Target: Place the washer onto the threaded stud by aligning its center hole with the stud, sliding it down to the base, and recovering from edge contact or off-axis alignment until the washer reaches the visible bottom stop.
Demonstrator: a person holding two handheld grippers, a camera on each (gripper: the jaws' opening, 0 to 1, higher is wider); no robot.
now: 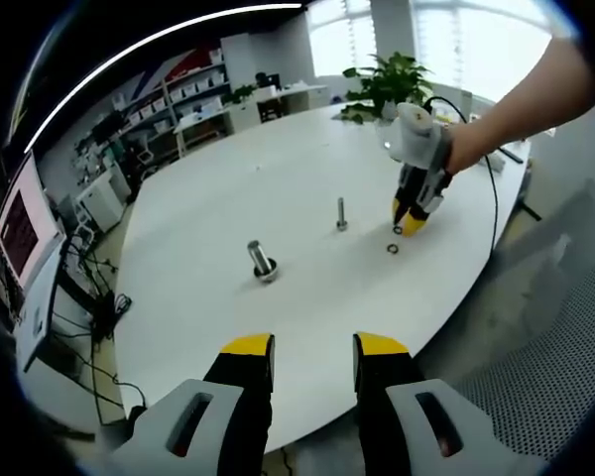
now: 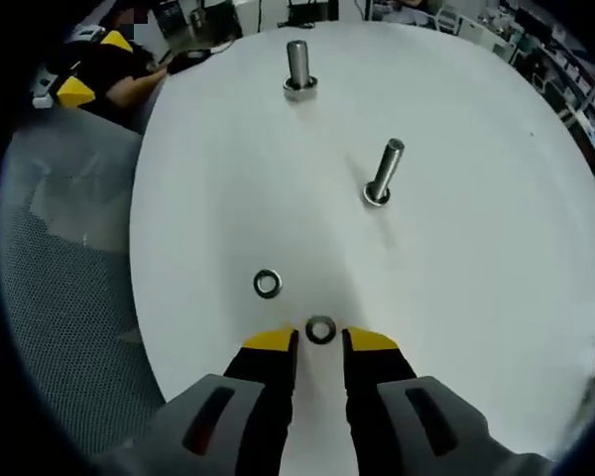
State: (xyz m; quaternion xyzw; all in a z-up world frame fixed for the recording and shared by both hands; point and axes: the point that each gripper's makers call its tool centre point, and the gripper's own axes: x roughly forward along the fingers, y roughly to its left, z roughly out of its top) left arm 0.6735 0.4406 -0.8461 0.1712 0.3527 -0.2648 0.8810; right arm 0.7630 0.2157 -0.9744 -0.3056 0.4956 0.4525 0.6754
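No writing is legible; the right tongs [image 2: 319, 342] stand spread above a washer [image 2: 320, 329] on the white bench [image 2: 456, 258], the left tongs [image 1: 312, 349] spread, holding nothing.

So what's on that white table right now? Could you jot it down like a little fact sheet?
table: white, round
studs: two upright, thin stud and thicker stud
washers: two lying flat, near washer and far washer
right gripper: open, low over the table, near washer between its tips
left gripper: open, at the table's edge, holding nothing
background: potted plant
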